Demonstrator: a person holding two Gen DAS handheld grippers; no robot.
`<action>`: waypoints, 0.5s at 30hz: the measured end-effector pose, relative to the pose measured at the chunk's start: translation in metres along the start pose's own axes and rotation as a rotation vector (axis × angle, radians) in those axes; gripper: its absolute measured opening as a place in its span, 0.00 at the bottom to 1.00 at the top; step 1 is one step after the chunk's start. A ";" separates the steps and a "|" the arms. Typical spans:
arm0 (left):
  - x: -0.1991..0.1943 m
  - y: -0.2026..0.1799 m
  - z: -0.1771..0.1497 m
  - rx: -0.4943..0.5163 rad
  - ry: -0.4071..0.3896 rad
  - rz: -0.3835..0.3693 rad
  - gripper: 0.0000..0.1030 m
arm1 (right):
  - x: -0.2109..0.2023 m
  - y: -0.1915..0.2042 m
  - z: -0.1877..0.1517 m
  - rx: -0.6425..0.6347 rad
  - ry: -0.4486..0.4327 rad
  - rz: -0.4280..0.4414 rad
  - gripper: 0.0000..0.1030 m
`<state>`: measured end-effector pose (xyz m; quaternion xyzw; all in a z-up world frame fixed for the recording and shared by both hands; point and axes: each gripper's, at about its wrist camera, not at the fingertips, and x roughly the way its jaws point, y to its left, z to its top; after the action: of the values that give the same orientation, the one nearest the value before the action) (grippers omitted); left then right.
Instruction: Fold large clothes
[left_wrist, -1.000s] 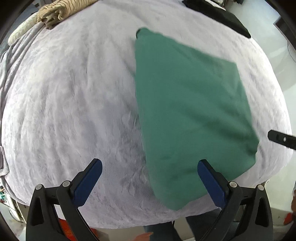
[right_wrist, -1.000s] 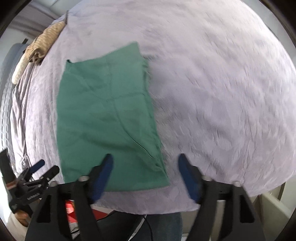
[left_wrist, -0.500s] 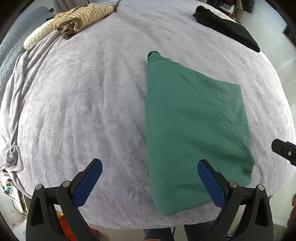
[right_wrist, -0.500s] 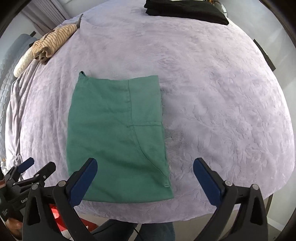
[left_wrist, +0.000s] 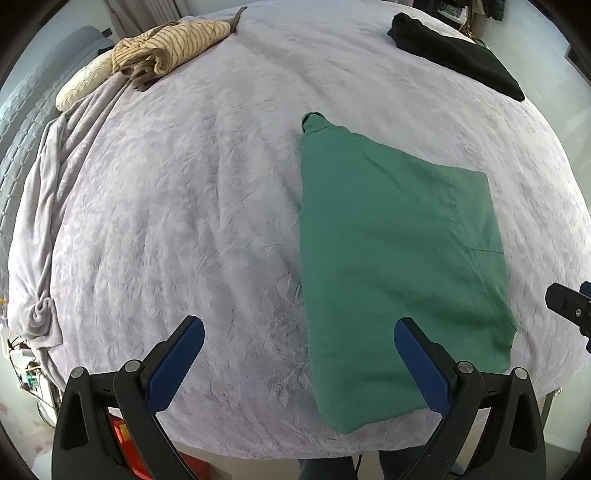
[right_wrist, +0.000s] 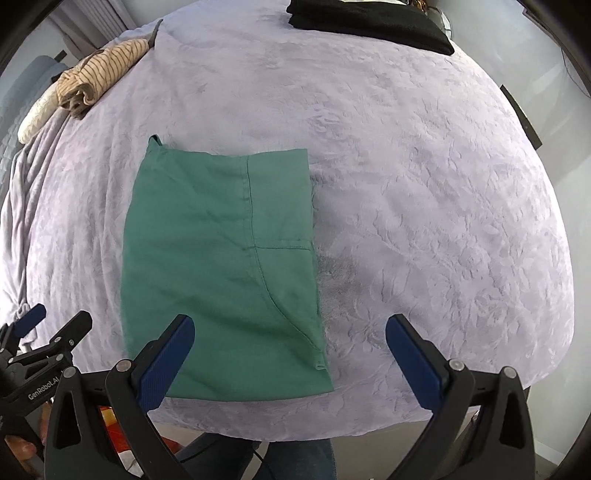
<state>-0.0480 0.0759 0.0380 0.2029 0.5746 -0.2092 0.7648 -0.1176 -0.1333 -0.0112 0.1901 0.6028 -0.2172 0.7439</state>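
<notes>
Green garment (right_wrist: 221, 266) folded flat near bed (right_wrist: 424, 221) edge; left gripper (left_wrist: 295, 365), right gripper (right_wrist: 290, 360) released, raised clear.

**What you can't really make out here**

The right gripper (left_wrist: 570, 308) only pokes in at the right edge of the left wrist view, so its fingers are cut off there. Same deal with the left gripper (right_wrist: 35, 345) at the lower left of the right wrist view, partly off frame. The black garment (right_wrist: 369, 20) gets clipped by the top edge in that view. The bed (left_wrist: 184, 221) drops out of sight behind the near edge, and the legs (right_wrist: 295, 458) below it are mostly hidden. Clutter (left_wrist: 27, 376) at the far left of the left wrist view is too small to identify. The striped garment (left_wrist: 170, 48) is bunched, so its shape is anyone's guess.
</notes>
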 end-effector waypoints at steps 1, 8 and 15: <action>0.000 -0.001 0.000 0.001 -0.001 -0.003 1.00 | -0.001 0.001 0.000 -0.004 -0.002 -0.004 1.00; 0.000 -0.002 0.001 0.002 0.001 -0.005 1.00 | -0.001 0.002 0.000 -0.006 0.001 -0.007 1.00; 0.000 -0.004 0.001 -0.004 0.001 -0.004 1.00 | 0.000 0.002 0.001 -0.008 0.003 -0.008 1.00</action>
<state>-0.0493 0.0721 0.0385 0.2005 0.5758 -0.2094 0.7644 -0.1157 -0.1315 -0.0106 0.1851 0.6056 -0.2176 0.7428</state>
